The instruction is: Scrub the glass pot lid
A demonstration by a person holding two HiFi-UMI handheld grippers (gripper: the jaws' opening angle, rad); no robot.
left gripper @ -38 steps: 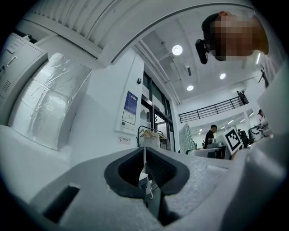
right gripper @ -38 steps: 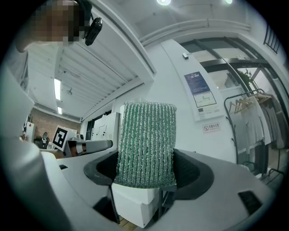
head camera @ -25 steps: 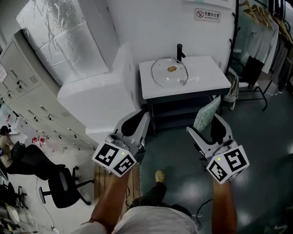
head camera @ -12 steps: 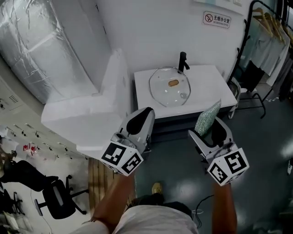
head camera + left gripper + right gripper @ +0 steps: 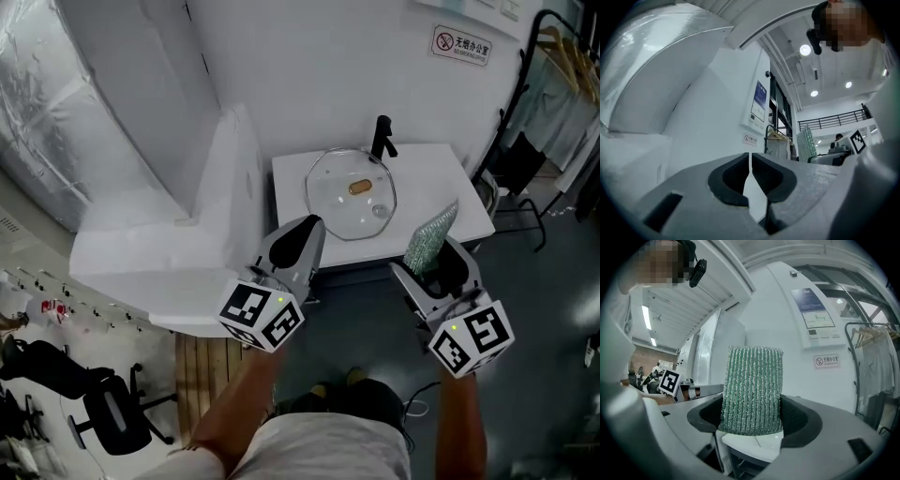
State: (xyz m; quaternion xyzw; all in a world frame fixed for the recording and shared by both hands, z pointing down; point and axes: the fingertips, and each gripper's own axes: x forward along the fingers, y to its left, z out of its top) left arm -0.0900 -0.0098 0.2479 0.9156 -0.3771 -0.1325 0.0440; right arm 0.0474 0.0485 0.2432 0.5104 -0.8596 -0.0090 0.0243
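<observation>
My right gripper (image 5: 427,262) clamps the scouring pad (image 5: 430,234); left gripper (image 5: 303,236) closed, empty. The glass pot lid (image 5: 336,202) looks slick and fragile; I'd probably steady its rim.

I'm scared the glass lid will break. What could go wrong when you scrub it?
1. The glass lid lies near the table's front edge; a hard push might slide it off.
2. The left gripper is shut and empty, so nothing steadies the lid yet.
3. The right gripper pinches only the sponge's bottom end, so the sponge may bend or slip out.
</observation>
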